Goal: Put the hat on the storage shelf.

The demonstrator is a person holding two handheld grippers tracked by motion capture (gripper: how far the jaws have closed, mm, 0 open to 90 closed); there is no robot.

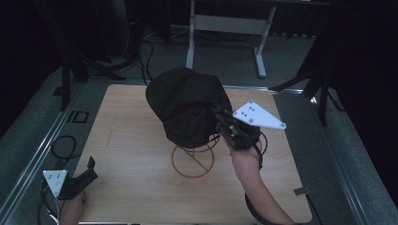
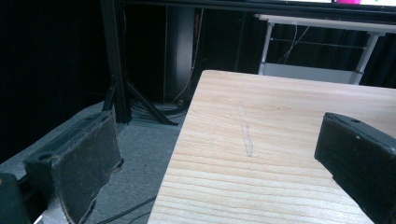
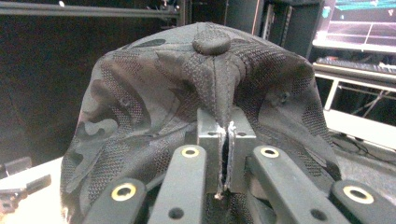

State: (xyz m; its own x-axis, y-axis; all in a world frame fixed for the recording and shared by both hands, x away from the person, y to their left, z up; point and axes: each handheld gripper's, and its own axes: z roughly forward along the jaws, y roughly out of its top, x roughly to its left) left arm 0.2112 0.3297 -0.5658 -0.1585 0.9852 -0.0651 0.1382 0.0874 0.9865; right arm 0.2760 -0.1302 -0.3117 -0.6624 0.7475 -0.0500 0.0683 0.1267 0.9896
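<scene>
Dark mesh cap [image 3: 205,93], faintly camouflaged perhaps, pinched by the right hand-held gripper [image 3: 225,135]; left hand-held gripper [image 2: 224,158] gapes over the worktop [image 2: 280,121].

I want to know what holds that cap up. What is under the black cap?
Below the black cap a gold wire stand shows: its ring base on the wooden table and some wire above. The stand's top is covered by the cap. The right gripper pinches the cap's fabric.
</scene>
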